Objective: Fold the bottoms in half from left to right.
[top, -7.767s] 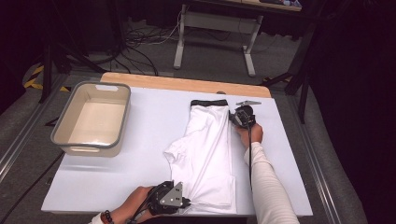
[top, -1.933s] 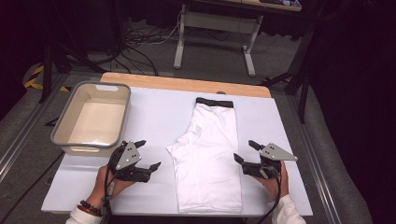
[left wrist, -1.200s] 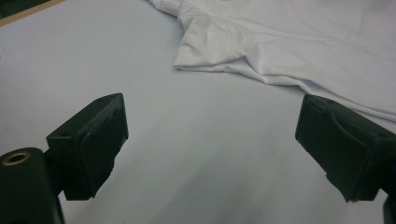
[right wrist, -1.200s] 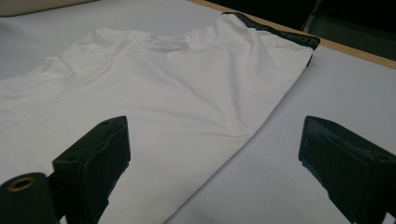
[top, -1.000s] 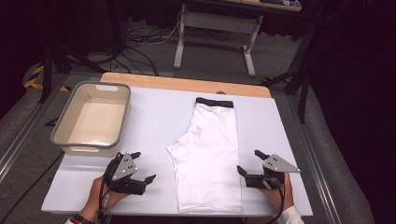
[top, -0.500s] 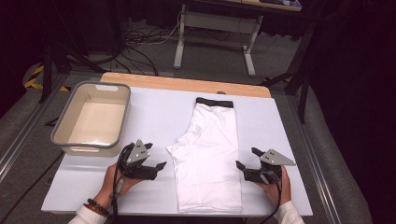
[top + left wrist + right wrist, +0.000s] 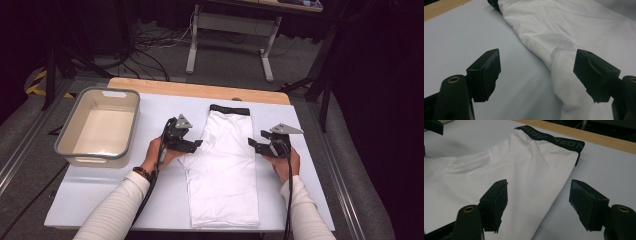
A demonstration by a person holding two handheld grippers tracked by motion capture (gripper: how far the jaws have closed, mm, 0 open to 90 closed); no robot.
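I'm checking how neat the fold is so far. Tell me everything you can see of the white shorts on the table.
The white shorts lie flat on the white table top, folded lengthwise into a long narrow strip. A black waistband with faint lettering marks the far end; the hem lies near the person's edge. The cloth looks thin and smooth, with soft creases. On its left side a pointed flap juts out. Both grippers flank it; I see nothing gripping it.
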